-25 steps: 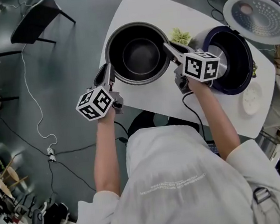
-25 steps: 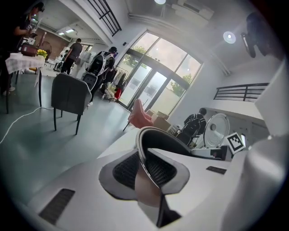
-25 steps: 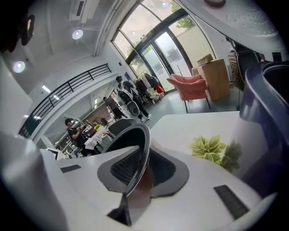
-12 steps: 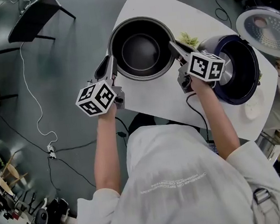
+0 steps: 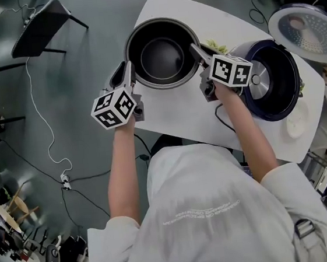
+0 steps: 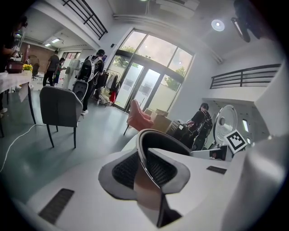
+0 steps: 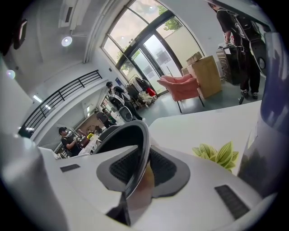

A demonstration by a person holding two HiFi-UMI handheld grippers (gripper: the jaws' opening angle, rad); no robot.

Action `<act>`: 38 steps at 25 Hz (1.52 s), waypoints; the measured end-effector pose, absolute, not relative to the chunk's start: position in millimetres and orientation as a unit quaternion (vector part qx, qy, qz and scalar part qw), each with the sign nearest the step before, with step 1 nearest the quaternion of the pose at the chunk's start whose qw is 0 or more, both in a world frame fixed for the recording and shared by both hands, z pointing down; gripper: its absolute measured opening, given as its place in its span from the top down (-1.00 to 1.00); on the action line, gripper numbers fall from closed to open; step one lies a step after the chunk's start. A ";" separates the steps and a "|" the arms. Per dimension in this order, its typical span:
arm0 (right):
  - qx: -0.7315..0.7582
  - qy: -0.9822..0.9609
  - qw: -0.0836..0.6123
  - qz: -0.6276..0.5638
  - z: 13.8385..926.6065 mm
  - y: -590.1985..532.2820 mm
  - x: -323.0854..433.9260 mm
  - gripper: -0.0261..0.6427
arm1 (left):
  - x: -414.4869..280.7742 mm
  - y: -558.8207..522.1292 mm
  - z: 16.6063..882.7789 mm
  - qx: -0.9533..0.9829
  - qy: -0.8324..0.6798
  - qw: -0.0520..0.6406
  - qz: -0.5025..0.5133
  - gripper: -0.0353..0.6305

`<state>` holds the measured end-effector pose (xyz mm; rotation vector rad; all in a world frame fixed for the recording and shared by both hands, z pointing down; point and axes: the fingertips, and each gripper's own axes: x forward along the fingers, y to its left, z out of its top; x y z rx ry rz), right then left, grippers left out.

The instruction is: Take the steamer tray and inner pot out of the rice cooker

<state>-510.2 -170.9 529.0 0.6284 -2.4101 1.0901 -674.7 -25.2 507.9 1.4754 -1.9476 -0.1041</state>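
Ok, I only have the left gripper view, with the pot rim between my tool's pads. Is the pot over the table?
Observer: Yes, the head view shows the inner pot at the far left corner of the white table.
Operator: And the right tool?
Observer: The right tool has the opposite rim between its pads; its jaws have just been opening.
Operator: What's in the cooker?
Observer: The rice cooker stands lid-open, and its well looks empty.
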 end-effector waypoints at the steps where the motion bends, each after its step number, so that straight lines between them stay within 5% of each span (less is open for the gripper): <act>1: 0.224 -0.868 0.209 0.390 528.8 -172.5 -510.8 0.63 | -674.3 -26.4 507.9 0.567 -0.749 0.341 -0.039 0.66; 13: 0.243 -0.902 0.122 0.335 475.6 -167.5 -496.9 0.47 | -667.9 -17.3 451.8 0.594 -0.763 0.252 0.037 0.64; 16: 0.228 -0.912 0.104 0.325 455.1 -148.8 -484.9 0.70 | -649.9 -13.1 431.8 0.616 -0.755 0.217 0.063 0.64; 20: 0.178 -0.936 0.105 0.284 427.4 -112.7 -460.5 0.75 | -613.9 -9.3 414.2 0.646 -0.733 0.205 0.066 0.64; 28: 0.161 -0.971 0.095 0.149 348.7 -87.0 -355.3 0.82 | -501.0 -32.6 366.3 0.734 -0.658 0.130 0.106 0.80; 38: 0.310 -0.945 0.096 0.043 270.2 -100.6 -199.0 0.83 | -390.0 -56.1 277.6 0.796 -0.592 0.010 0.125 0.80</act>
